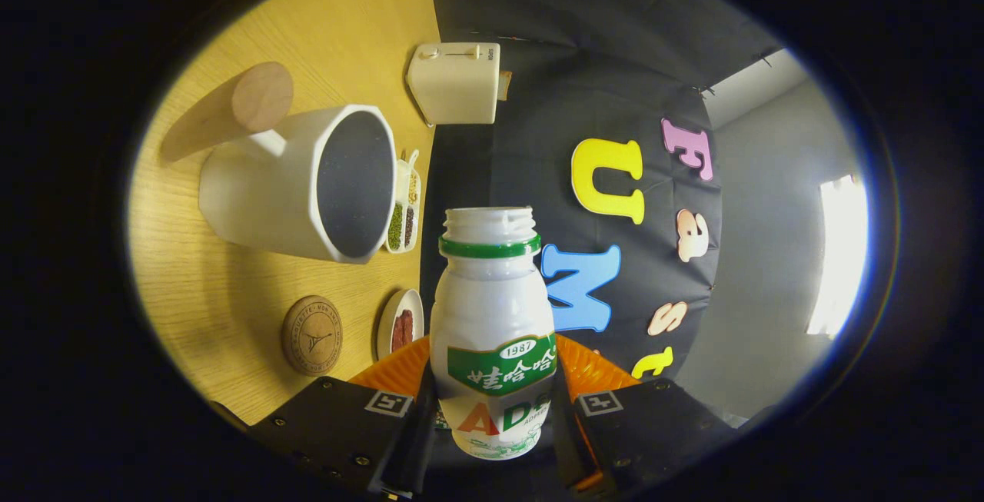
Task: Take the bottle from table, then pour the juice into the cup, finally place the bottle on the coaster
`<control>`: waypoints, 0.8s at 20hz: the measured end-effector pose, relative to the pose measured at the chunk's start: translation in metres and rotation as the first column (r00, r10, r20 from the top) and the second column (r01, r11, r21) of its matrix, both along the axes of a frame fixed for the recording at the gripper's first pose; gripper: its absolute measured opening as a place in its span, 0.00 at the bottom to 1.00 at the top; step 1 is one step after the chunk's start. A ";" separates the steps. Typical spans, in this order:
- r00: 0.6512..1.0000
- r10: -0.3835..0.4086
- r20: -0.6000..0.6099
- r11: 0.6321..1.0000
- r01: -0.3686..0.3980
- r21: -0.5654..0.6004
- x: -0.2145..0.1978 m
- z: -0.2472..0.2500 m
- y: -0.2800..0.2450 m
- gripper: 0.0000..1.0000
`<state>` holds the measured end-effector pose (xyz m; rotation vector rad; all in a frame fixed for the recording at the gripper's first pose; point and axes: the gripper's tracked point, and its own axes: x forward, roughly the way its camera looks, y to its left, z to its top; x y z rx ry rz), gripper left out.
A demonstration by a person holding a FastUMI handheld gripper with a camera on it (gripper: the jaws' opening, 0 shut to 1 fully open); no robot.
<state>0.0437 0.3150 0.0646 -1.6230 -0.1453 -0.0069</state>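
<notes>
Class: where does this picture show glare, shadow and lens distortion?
Gripper view: blown-out glare on the window; the cup casts soft shadow on the table; fisheye bends the table edge; the bottle, held in the tool, stays sharp.

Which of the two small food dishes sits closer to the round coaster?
The round dish with red food, right beside the coaster; the divided dish lies behind the cup.
</notes>
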 end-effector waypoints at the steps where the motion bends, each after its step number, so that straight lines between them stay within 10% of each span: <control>1: 1.000 -0.001 0.000 1.000 0.001 -0.005 0.001 0.001 -0.001 0.64; 16: 1.000 -0.003 0.028 0.998 0.005 -0.066 -0.001 0.003 0.002 0.64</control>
